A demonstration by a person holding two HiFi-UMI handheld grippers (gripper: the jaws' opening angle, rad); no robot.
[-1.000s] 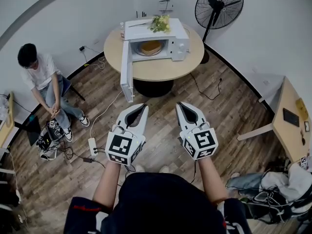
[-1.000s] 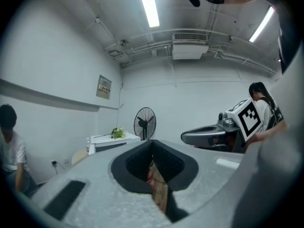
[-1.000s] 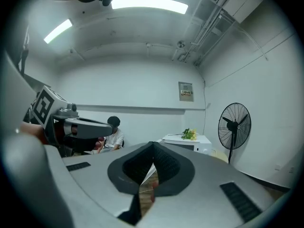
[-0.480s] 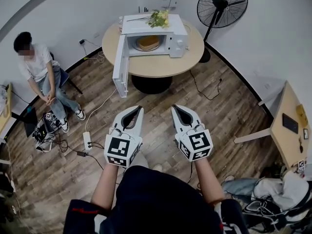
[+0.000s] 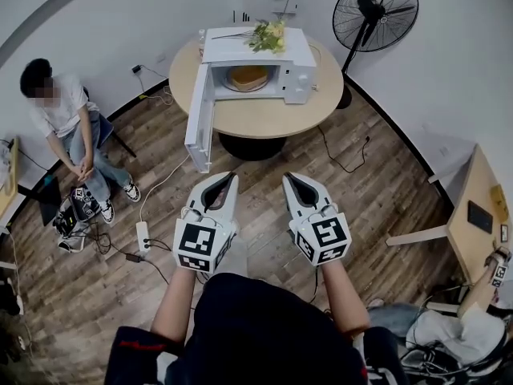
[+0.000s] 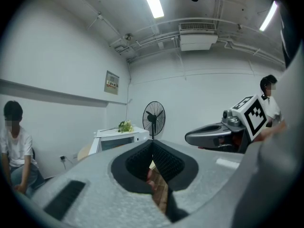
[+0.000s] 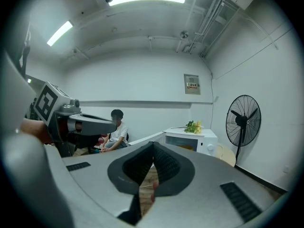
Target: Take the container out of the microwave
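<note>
A white microwave [image 5: 276,54] stands on a round wooden table [image 5: 264,115], its door [image 5: 199,120] swung open to the left. Inside sits an orange-yellow container [image 5: 247,77]. My left gripper [image 5: 232,177] and right gripper [image 5: 287,178] hover side by side over the wood floor, well short of the table, both shut with nothing between the jaws. In the left gripper view the microwave [image 6: 118,139] lies far ahead with the right gripper's body [image 6: 223,132] beside it. The right gripper view shows the microwave [image 7: 192,139] ahead at the right.
Yellow flowers [image 5: 267,34] lie on top of the microwave. A black floor fan [image 5: 377,10] stands right of the table. A person [image 5: 68,127] sits on a chair at the left. A power strip [image 5: 143,239] and cables lie on the floor. A desk [image 5: 473,207] is at the right.
Both grippers have dropped slightly and drawn back in the head view, staying shut. The view has shifted, and the microwave door now shows swung further toward me.
</note>
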